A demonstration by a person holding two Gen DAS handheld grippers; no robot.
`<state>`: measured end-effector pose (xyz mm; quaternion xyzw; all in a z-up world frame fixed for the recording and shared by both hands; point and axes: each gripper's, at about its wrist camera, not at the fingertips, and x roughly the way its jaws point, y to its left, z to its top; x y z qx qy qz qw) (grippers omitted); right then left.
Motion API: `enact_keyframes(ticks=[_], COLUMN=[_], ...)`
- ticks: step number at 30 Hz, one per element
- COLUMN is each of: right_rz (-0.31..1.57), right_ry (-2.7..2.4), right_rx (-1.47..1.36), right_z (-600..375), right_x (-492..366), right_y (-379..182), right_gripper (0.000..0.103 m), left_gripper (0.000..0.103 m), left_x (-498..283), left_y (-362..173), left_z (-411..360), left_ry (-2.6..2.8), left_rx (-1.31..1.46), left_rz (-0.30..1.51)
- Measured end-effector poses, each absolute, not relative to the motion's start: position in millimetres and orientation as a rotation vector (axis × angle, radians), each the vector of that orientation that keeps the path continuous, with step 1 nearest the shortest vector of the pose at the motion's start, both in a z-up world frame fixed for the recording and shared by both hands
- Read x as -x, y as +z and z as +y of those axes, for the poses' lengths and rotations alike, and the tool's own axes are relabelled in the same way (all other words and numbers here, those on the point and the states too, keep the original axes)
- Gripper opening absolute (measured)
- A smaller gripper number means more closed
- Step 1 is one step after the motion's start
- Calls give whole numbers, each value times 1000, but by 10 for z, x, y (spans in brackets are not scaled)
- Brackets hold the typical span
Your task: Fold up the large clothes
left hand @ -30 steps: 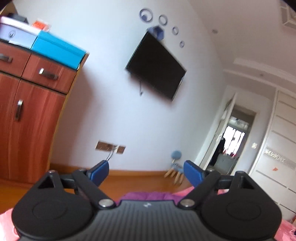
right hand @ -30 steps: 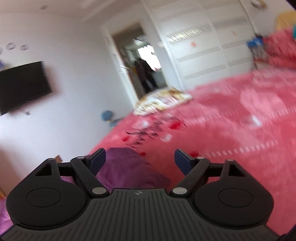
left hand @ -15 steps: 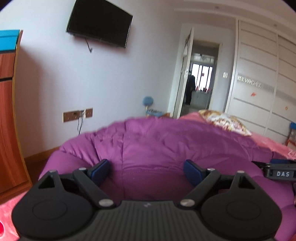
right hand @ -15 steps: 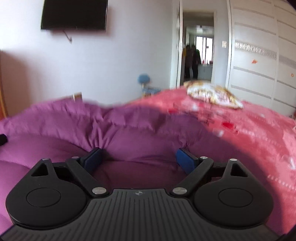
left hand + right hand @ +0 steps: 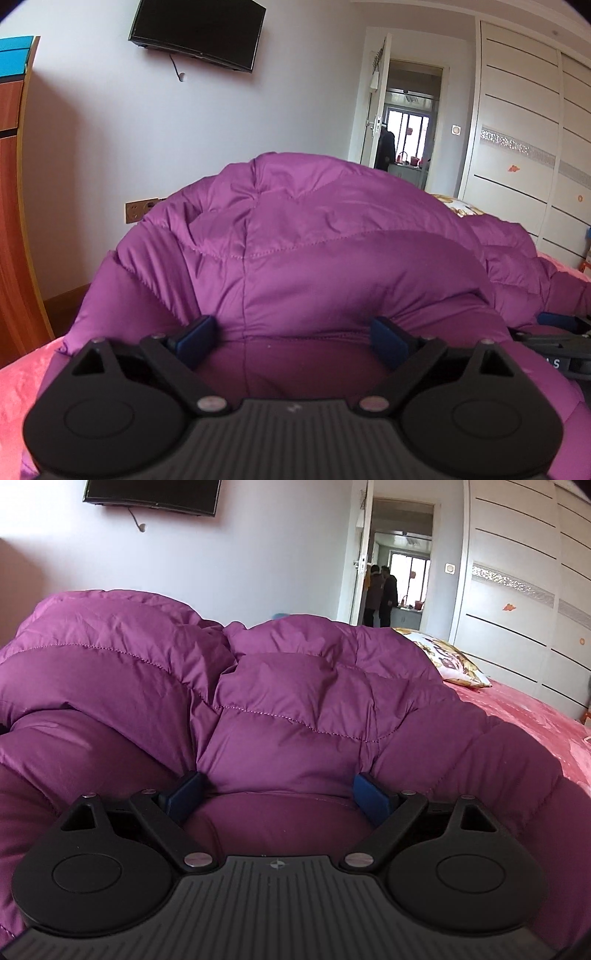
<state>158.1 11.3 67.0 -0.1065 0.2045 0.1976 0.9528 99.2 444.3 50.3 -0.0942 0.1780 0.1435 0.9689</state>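
A puffy purple quilted down jacket [image 5: 314,251] lies bunched on a pink bed and fills both views; it also shows in the right wrist view [image 5: 288,716]. My left gripper [image 5: 293,334] is open, its blue fingertips pressed into the jacket's near fold with fabric bulging between them. My right gripper [image 5: 279,794] is open too, its fingers spread around a padded section of the jacket. The right gripper's body shows at the right edge of the left wrist view [image 5: 554,343].
The pink bedspread [image 5: 535,716] stretches to the right with a floral pillow [image 5: 443,657] on it. A wooden cabinet [image 5: 14,221] stands at the left. A wall TV [image 5: 195,33], an open doorway [image 5: 402,122] and white wardrobe doors [image 5: 524,140] lie beyond.
Both grippers have dropped from pointing at the room down onto the jacket and pushed in closer. The jacket now fills the space between the open fingers of each.
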Motion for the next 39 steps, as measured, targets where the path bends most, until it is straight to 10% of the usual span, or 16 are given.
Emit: enact_keyframes(ticks=[39], right_rz=[507], right_ry=[162], right_rx=[-65], right_z=[-1719], right_x=[2067], right_y=[1761], right_gripper=[103], left_gripper=[102], left_x=[1580], left_y=[1687], left_z=[2881], left_ry=[242], left_rx=[109], left_rz=[426])
